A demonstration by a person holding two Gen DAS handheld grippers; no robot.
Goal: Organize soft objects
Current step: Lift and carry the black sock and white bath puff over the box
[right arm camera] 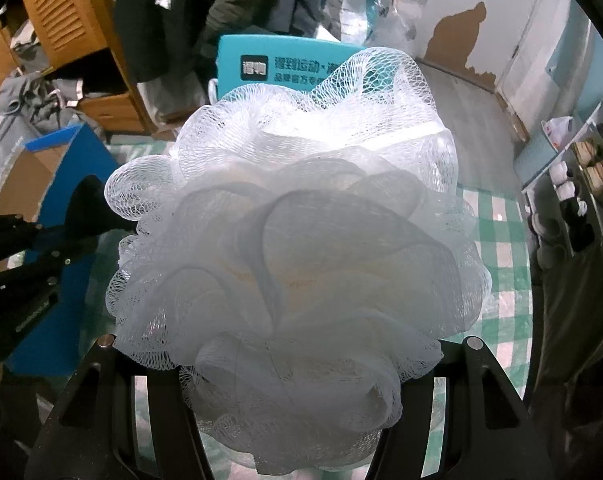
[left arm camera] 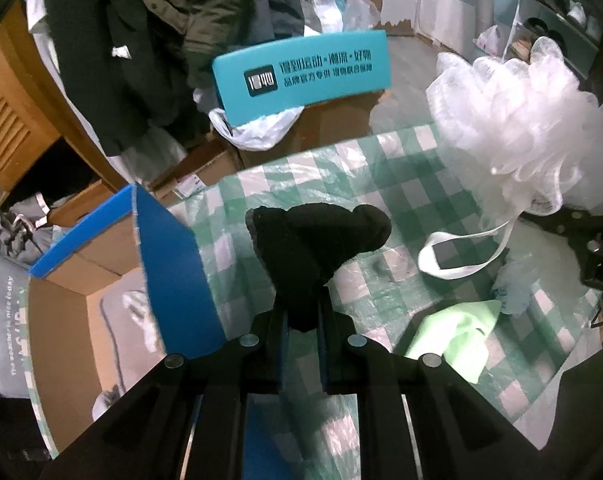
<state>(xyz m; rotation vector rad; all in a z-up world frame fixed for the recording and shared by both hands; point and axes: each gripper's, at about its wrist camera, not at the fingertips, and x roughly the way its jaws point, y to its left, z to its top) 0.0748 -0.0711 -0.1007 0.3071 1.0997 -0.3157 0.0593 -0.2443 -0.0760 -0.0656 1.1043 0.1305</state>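
Observation:
My left gripper (left arm camera: 303,312) is shut on a black knitted cloth (left arm camera: 321,240) and holds it above the green-checked tablecloth (left arm camera: 401,184), next to the blue flap of an open cardboard box (left arm camera: 173,264). My right gripper (right arm camera: 293,420) is shut on a white mesh bath pouf (right arm camera: 297,248), which fills its view and hides the fingertips. The pouf also shows in the left wrist view (left arm camera: 533,120), raised at the right, with its white strap loop (left arm camera: 457,256) hanging down. The left gripper with the black cloth shows in the right wrist view (right arm camera: 81,216) at the left.
A light green cloth (left arm camera: 457,336) and a pale blue scrap (left arm camera: 513,284) lie on the tablecloth. The box (left arm camera: 81,320) holds white items. A teal box (left arm camera: 301,76), cartons, hanging dark coats (left arm camera: 141,40) and a wooden cabinet (left arm camera: 9,112) stand behind the table.

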